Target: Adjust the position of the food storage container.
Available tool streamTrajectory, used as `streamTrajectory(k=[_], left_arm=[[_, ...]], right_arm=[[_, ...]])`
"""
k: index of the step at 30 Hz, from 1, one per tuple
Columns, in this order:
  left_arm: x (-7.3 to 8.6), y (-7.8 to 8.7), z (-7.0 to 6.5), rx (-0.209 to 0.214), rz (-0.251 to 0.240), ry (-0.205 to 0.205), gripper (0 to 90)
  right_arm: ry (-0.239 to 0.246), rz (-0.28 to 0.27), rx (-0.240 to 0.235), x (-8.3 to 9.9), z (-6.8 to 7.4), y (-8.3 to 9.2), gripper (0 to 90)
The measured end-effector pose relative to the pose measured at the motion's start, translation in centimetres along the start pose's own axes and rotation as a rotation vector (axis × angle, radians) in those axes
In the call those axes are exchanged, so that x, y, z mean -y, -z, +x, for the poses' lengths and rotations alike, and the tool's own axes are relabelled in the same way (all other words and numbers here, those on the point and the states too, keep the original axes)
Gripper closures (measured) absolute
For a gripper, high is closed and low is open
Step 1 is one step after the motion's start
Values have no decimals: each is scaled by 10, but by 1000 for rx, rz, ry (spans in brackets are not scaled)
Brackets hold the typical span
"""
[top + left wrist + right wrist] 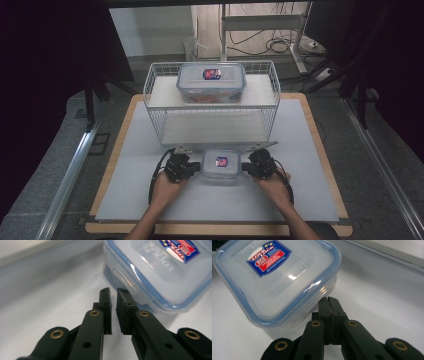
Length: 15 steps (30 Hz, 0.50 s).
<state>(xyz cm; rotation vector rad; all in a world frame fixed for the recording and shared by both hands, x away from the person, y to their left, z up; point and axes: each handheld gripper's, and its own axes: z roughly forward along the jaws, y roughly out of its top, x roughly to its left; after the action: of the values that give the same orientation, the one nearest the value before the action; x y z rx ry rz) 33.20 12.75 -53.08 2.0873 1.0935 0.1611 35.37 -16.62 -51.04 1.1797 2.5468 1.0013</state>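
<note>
Your left gripper (192,168) sits just left of the small lidded container (221,166), its jaws nearly together with only a thin slit between the pads and nothing in that slit; in the left gripper view the fingertips (119,295) lie against the container's side clip below the blue-edged lid (160,270). Your right gripper (249,168) sits just right of the same container, jaws clenched pad to pad on nothing, tips (329,301) at the container's wall under the lid rim (322,287).

Taking things by size from that small container: the white board (150,200) lies under it and spreads out on every side. Just behind the container stands the white wire rack (155,102), two shelves high, its front feet close to the container's far edge. On the rack's upper shelf, well behind and above the small container, rests the large lidded container (211,83) with something orange inside. The small container itself stands flat on the board between your two grippers, lid on, its red and blue label (221,161) facing up.
</note>
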Motion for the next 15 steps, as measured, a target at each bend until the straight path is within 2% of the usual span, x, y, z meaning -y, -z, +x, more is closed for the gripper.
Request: streamTrajectory(k=[3,10,15], left_arm=[[5,6,-2,-7,13,-1,834],[19,18,-12,-10,29,24,833],[24,22,-21,-2,44,5,821]], right_arm=[[11,4,-15,-1,6,-2,895],[43,15,-31,2,18,0,895],[70,33,-34,10,24,7,895]])
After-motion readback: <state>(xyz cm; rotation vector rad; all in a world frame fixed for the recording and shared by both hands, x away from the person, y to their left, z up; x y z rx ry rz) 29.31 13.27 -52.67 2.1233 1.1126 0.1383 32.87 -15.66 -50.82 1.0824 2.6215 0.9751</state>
